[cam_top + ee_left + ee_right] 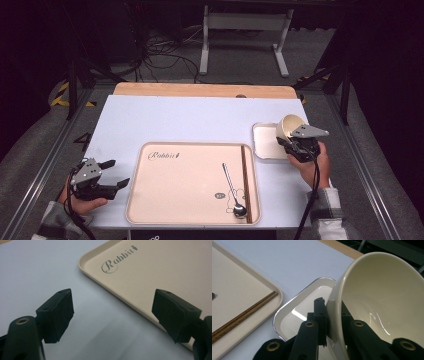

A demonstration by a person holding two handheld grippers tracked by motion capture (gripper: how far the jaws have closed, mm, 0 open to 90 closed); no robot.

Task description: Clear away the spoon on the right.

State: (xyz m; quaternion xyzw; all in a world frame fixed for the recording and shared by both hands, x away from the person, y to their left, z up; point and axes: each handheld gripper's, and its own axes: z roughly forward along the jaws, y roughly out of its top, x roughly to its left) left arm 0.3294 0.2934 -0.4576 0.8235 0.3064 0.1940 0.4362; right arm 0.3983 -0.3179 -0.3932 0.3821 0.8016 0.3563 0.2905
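**Bowl pinched by its rim, tilted over the small dish**

The right gripper (295, 145) clamps the wall of a cream bowl (382, 297), one jaw inside, one outside, holding it tipped above the square dish (264, 141) beside the tray (165, 200). It looks glazed, rigid, slippery and breakable; the rim is the only purchase. The left gripper (111, 174) hangs released near the surface (190, 120).
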